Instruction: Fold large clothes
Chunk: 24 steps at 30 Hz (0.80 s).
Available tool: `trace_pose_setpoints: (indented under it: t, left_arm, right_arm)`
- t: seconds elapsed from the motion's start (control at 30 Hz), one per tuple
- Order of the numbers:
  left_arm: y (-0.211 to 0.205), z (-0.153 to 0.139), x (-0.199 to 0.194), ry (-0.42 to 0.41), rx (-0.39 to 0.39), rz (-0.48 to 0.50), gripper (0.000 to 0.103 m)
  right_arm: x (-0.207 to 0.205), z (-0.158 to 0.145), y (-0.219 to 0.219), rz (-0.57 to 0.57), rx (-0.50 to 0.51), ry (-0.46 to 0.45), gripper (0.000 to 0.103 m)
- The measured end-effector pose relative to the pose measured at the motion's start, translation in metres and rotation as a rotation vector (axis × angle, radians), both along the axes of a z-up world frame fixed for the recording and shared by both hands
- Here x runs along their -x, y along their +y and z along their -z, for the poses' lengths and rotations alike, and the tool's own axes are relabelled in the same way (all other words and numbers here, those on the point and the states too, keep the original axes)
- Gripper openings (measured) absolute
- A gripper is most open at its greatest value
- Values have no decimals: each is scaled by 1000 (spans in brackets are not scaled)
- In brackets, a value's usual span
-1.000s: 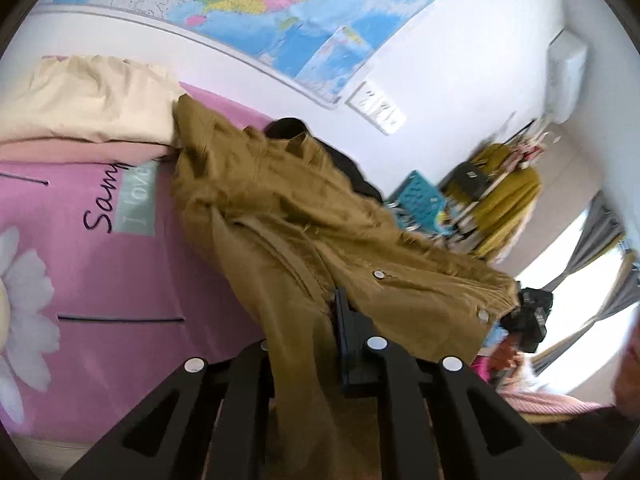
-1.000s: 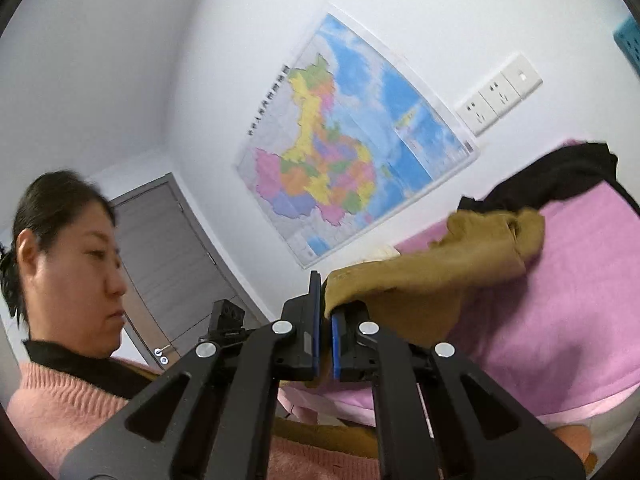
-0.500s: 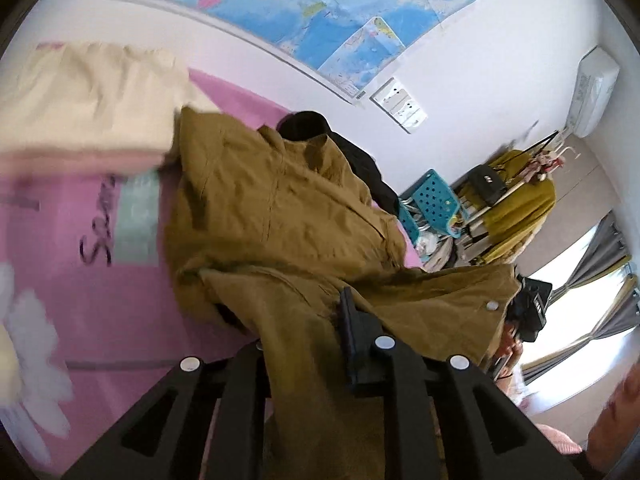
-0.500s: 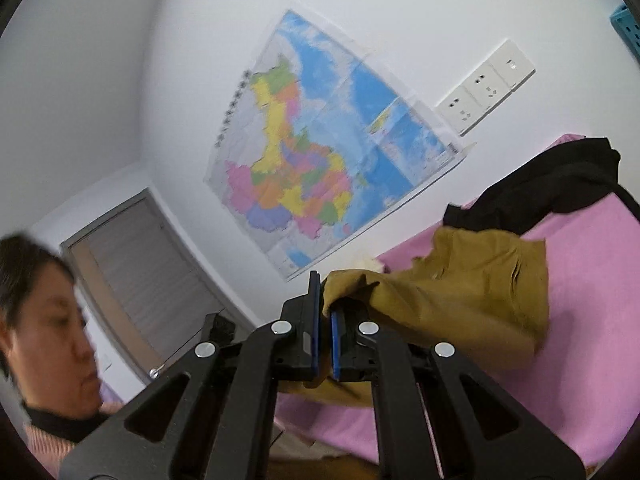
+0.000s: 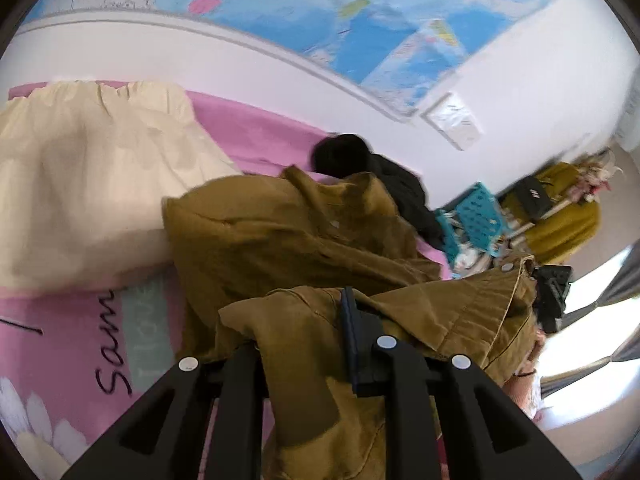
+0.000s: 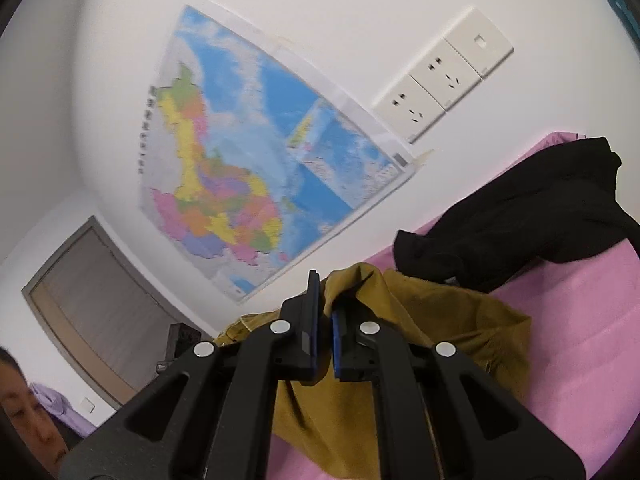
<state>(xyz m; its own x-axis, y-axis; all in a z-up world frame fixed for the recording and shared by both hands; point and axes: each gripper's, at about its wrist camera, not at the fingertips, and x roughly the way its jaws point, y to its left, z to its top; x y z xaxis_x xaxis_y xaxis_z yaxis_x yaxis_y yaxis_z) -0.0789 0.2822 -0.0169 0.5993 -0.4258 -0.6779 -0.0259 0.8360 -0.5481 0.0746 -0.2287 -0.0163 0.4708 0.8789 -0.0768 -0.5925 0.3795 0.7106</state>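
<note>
Both tongs closed on one garment: the left tongs point(image 5: 316, 340) pinch a hem or edge of the olive-brown jacket point(image 5: 288, 240), with cloth draped over and hiding one finger; the right tongs point(image 6: 325, 316), jaws narrowed to a slim gap, grip another edge of the same jacket point(image 6: 432, 344). The jacket lies bunched on the pink bed point(image 5: 72, 340), its far part against a cream pillow point(image 5: 92, 172) and touching a black garment point(image 6: 520, 216) near the wall below a map point(image 6: 248, 160). Judged by its crisp creases and snap buttons, the cloth is a medium-weight woven cotton: soft and limp but with some body, not slippery, not fragile. Hold is best taken at seamed edges, hem corners or shoulders, where doubled fabric resists slipping; single layers mid-panel would sag and drag the fold askew
</note>
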Motion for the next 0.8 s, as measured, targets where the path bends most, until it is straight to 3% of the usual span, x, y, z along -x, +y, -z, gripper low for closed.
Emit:
trace_pose_setpoints:
  t: [0.3,0.67,0.7,0.73,0.8]
  left_arm:
    - [17,30,-72,138,11,-37,17]
    - [31,64,-107,224,50,-59,19]
    - [31,66,-109,232,55,-62,19]
    - [33,68,-110,237,64,-64,19]
    - [34,70,-113,244,77,-67,19]
  right_arm:
    - [-76,29,26,31,69,133,6]
    - [-125,70,52,67,153,258,12]
    - [-125,70,55,71,173,255,21]
    - [-125,69,56,78,183,256,39]
    - [-112,59,56,114,205,206,62]
